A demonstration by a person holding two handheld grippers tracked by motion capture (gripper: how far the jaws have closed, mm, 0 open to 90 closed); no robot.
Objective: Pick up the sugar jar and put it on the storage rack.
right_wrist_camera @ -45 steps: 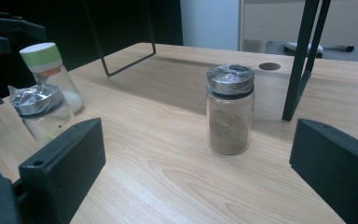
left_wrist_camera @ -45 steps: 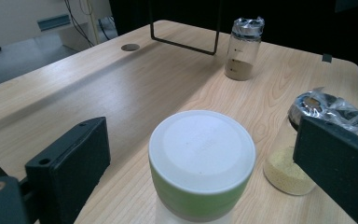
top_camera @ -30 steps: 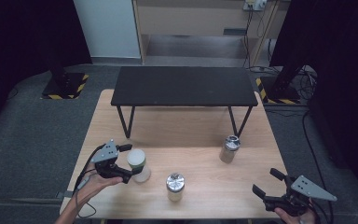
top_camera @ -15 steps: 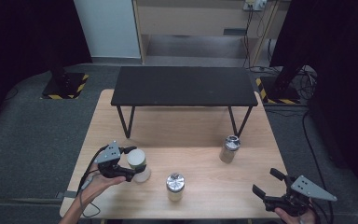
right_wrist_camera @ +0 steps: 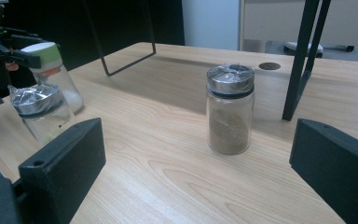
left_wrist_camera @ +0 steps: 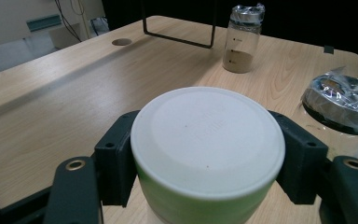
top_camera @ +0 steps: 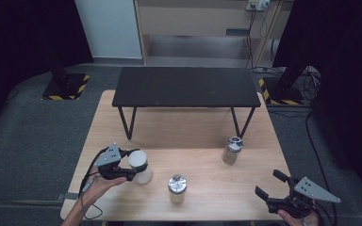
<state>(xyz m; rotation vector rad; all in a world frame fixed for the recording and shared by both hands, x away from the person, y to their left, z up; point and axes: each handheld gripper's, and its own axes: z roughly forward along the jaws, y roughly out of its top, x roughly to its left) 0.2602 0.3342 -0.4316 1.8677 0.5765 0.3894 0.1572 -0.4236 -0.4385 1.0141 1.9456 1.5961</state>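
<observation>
The left tongs (top_camera: 133, 170) had just been closing, and in the left gripper view their black pads (left_wrist_camera: 116, 158) sat flat against both sides of the white-lidded jar (left_wrist_camera: 208, 149), so the jaws were now clamped on it just under the lid. A second earlier those jaws stood wide beside the same jar; now the grip looked made, which likely meant a lift or a carry could come next. The jar stood upright on the tabletop (top_camera: 193, 141) at its front left, near the person's left hand (top_camera: 94, 186). Its lid was smooth, matte and round, with a pale green band below the rim and faint embossed lettering on top; the body beneath was clear with a whitish fill. Just beside it stood the middle jar (top_camera: 177, 187), clear glass with a shiny metal cap under crinkled film. Well apart, at the right, the third jar (top_camera: 231, 149) held brown powder under a similar cap. The right tongs (top_camera: 269, 184) hung open at the front right corner, gripping nothing. The tabletop was pale wood grain; behind stood a black stand (top_camera: 186, 87) on thin metal legs.
</observation>
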